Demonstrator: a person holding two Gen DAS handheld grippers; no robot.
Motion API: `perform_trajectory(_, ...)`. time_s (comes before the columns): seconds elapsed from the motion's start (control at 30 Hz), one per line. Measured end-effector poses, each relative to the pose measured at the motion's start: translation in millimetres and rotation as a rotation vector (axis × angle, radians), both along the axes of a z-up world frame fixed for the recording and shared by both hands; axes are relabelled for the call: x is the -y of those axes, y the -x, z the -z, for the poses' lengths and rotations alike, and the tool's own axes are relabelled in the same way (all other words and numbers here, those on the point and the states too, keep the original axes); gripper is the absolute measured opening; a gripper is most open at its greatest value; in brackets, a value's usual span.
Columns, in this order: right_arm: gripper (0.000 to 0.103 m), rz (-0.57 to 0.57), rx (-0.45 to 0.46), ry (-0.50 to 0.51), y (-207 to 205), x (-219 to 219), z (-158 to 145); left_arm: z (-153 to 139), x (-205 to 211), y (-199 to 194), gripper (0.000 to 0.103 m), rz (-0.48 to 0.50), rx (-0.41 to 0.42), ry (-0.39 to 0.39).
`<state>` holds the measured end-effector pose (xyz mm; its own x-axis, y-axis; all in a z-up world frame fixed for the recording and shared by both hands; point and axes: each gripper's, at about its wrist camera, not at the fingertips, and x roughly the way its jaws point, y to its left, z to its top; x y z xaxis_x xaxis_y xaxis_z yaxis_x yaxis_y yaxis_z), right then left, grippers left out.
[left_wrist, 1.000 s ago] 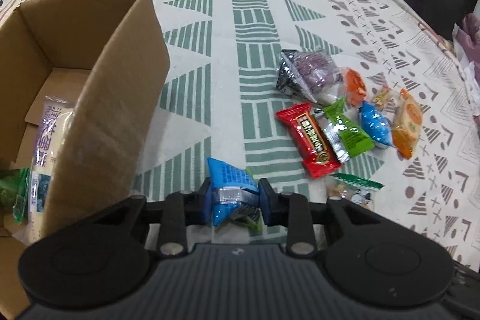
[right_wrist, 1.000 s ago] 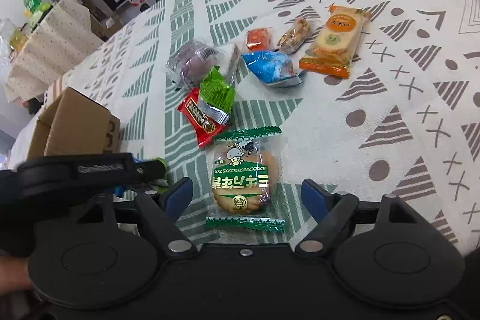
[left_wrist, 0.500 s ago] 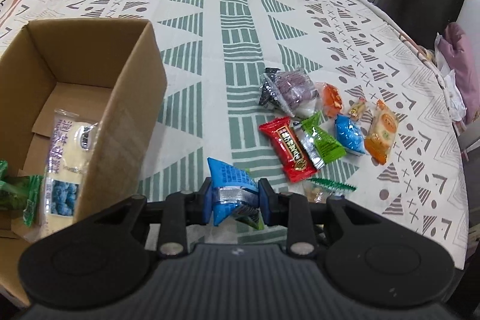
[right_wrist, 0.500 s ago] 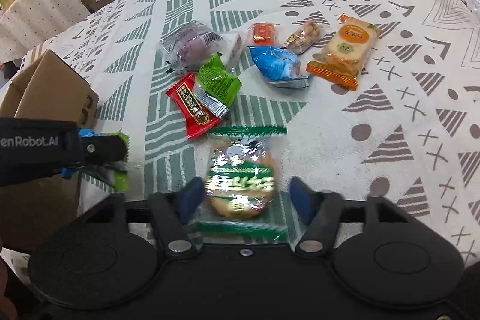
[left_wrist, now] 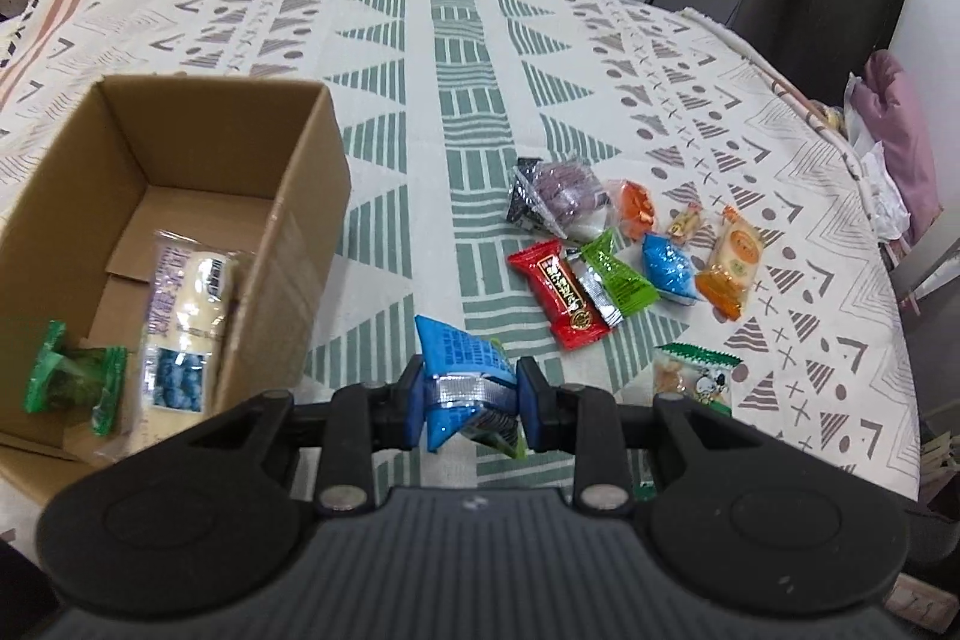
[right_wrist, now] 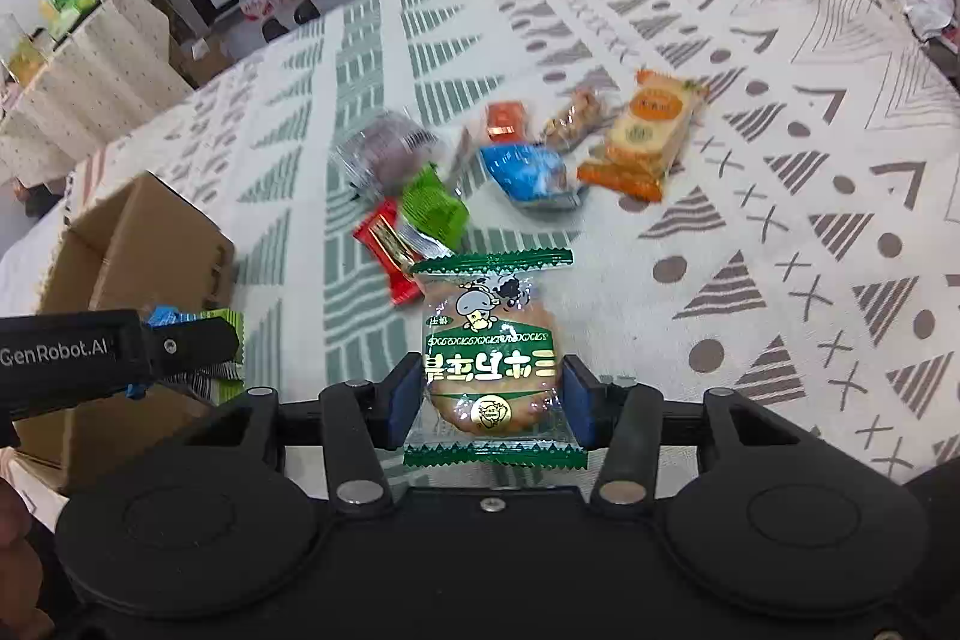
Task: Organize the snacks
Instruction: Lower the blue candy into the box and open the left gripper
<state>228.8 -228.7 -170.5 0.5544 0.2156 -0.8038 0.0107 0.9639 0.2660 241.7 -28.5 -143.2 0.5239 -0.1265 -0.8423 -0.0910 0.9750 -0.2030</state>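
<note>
Snacks: we see the cardboard box (left_wrist: 288,196) at nine o'clock on the patterned tablecloth (left_wrist: 468,88), open-topped, a long pale packet (left_wrist: 180,322) and a green packet (left_wrist: 72,382) inside. Loose wrappers lie at two o'clock, the red bar (left_wrist: 561,292) slanting toward five. Our right gripper (right_wrist: 489,400) clamps a clear, green-edged biscuit packet (right_wrist: 489,346), long axis toward twelve. Our left gripper (left_wrist: 468,400) pinches a blue sachet (left_wrist: 459,370) beside the box.

"GenRobot.AI" stands in white on the black left claw (right_wrist: 180,340) at the frame's left edge.
</note>
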Motion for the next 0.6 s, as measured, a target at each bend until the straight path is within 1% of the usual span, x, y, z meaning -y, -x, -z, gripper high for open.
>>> perform_trajectory(0.3, 0.048, -0.018, 0.088, -0.012, 16.4, -12.3, -37.9, -33.0, -18.8, 22.5, 0.030, -0.024, 0.066, -0.005)
perform_trajectory(0.6, 0.048, -0.038, 0.150, -0.016, 28.1, -29.2, -62.8, -51.0, -38.6, 41.3, 0.030, -0.044, 0.103, -0.008)
